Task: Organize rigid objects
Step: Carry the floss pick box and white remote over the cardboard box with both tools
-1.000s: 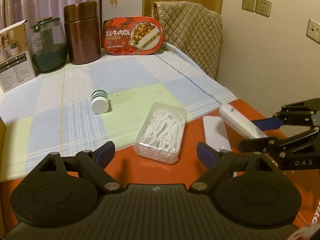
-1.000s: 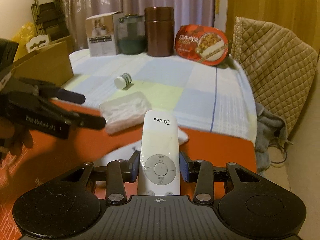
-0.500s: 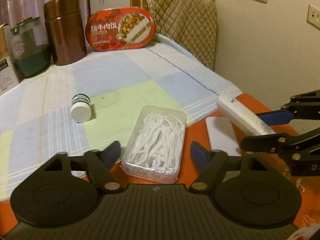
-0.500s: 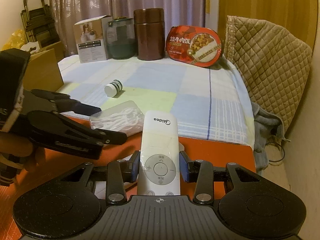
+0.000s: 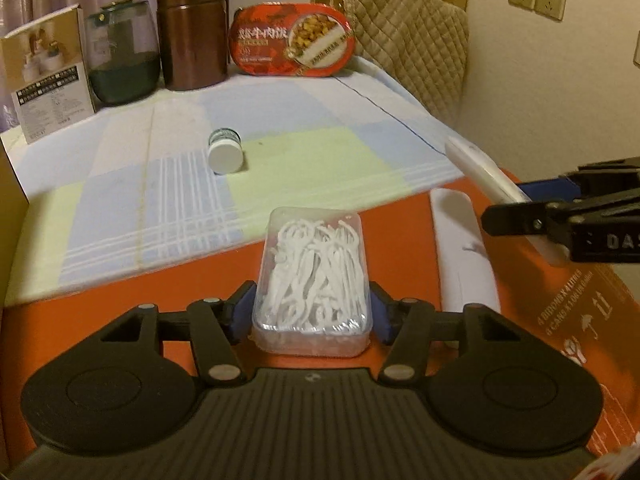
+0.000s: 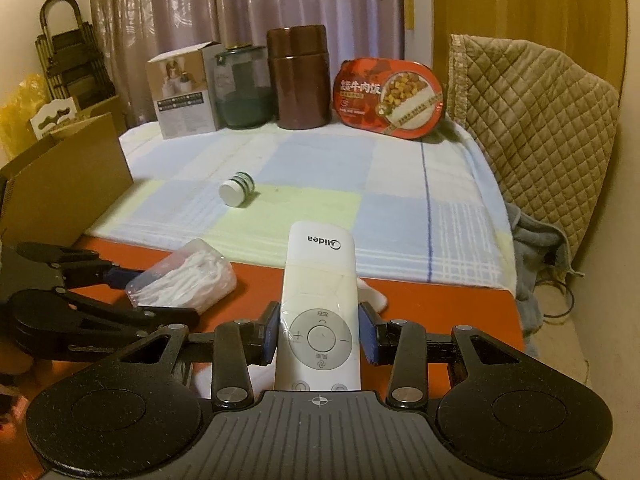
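Left claw [image 5: 312,316] tight around floss-pick box [image 5: 314,276].

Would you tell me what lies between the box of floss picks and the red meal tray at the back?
In the left wrist view, only the small white bottle, on its side on the checked cloth, lies between the floss box and the red meal tray.

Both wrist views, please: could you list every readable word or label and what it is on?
"Midea": white remote, upside down in view.
"DAS", cut off: right gripper.
Large Chinese title on the red meal box: blurred, uncertain.
Print on the orange surface and cardboard box: too small.
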`<state>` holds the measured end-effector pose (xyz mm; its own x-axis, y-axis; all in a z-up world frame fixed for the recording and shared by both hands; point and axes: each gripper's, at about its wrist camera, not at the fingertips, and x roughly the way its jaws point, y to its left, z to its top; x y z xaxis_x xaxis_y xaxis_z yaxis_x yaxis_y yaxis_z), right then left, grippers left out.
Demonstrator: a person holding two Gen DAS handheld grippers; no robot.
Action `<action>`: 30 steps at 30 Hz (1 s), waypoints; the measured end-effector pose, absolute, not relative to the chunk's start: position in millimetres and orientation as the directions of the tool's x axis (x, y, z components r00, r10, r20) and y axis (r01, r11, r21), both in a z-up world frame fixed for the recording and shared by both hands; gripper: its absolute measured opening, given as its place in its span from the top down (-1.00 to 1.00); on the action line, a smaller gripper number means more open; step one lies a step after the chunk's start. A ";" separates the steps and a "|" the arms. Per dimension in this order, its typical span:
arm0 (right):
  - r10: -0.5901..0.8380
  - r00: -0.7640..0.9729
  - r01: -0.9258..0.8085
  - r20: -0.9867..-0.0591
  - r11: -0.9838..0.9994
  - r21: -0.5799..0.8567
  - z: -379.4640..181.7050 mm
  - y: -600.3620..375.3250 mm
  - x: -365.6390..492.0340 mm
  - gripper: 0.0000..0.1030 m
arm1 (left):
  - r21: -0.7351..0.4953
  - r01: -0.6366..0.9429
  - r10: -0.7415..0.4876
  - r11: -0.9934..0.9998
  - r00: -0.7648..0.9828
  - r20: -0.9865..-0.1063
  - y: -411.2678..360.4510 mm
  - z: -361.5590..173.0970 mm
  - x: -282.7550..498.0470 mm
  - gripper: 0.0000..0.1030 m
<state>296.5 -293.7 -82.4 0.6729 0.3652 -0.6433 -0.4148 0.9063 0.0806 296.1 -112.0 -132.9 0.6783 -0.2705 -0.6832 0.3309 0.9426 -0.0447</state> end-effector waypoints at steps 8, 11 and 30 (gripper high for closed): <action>0.344 0.680 -0.384 -0.647 0.919 0.085 -73.6 -289.3 287.6 0.27 | -0.079 0.310 -0.274 0.947 0.661 -0.698 -112.9 -127.2 304.3 -0.01; 0.339 0.684 -0.374 -0.646 0.923 0.088 -64.5 -288.4 280.9 0.27 | -0.074 0.303 -0.266 0.950 0.664 -0.699 -107.4 -114.9 291.1 -0.01; 0.403 0.718 -0.436 -0.567 0.896 0.084 62.6 -211.2 183.5 0.27 | -0.049 0.229 -0.213 0.972 0.776 -0.593 -30.6 36.9 173.6 -0.01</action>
<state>183.5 -211.2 62.6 0.7184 0.4029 -0.5671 -0.4360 0.8960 0.0842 173.6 -30.6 36.9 0.7763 -0.2126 -0.5934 0.2290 0.9722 -0.0487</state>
